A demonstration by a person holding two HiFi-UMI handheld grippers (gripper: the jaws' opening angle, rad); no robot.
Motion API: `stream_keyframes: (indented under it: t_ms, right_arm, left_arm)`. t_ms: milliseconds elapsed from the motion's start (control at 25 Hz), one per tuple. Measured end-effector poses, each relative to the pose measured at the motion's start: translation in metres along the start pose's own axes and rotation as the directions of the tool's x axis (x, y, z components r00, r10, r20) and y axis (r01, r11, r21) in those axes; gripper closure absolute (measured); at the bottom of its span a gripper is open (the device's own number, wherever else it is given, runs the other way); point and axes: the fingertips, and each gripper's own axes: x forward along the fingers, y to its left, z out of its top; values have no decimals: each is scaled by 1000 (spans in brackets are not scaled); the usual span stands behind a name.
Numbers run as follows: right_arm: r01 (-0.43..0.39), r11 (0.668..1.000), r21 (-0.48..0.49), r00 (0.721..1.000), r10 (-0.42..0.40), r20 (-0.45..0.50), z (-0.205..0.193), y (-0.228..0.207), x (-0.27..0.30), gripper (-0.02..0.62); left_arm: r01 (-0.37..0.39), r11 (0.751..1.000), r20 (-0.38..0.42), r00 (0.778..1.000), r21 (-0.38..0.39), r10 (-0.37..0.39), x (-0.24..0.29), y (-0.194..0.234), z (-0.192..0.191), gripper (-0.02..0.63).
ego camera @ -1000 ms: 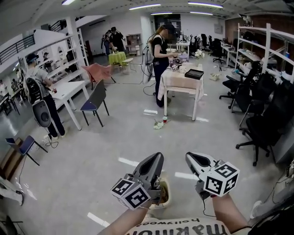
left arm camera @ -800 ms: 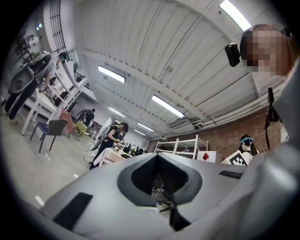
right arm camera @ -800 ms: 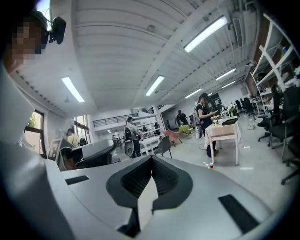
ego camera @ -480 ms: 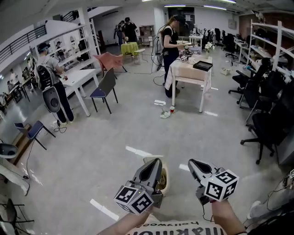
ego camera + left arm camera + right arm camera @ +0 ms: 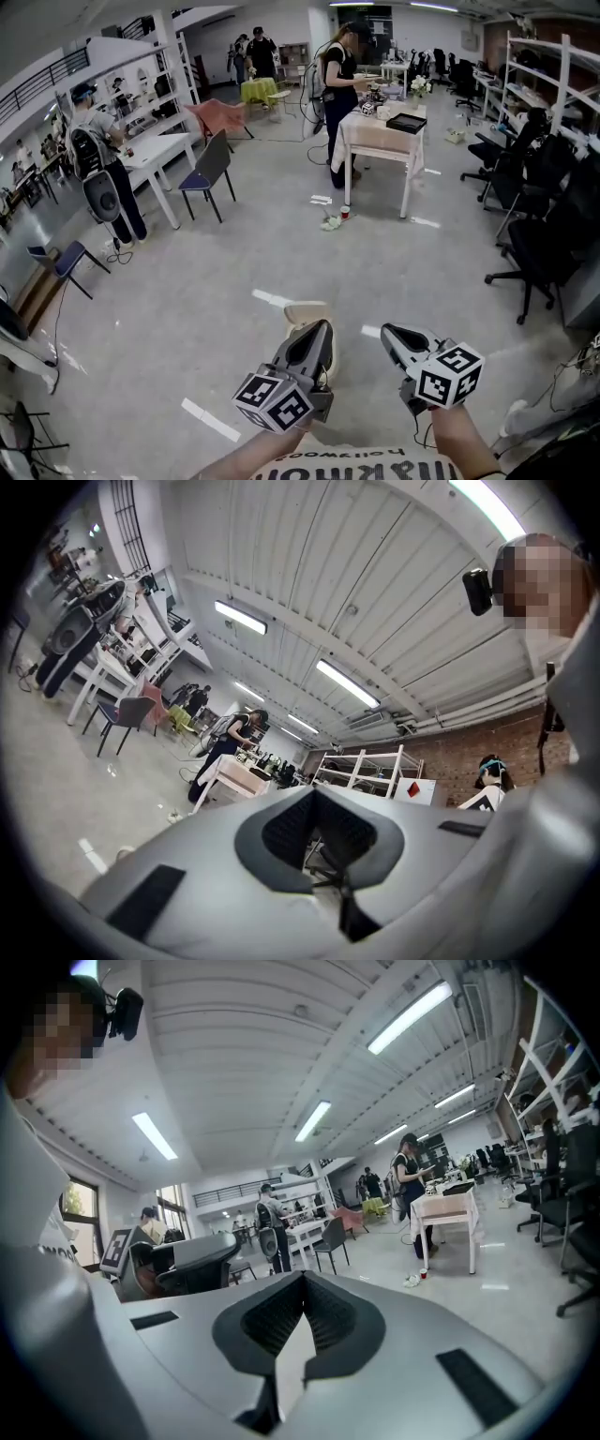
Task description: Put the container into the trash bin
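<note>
The grey, wedge-shaped left gripper and its twin, the right gripper, are held side by side low in the head view, well apart and not touching. Both point away from the body. Each carries a black-and-white marker cube, the left one tilted, the right one nearer upright. The bare left forearm and right forearm reach in from below. The left gripper's dark ribbed fingers meet at the tips with nothing between them. So do the right gripper's fingers.
</note>
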Motion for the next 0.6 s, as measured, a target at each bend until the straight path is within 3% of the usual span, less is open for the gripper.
stream_keyframes:
  t_ms: [600]
  right_arm:
    - [8,1000,3,999,-8,34,5,-2,-17,595]
  left_arm:
    - [19,999,22,1000,28,-19,-4,-19,7,618]
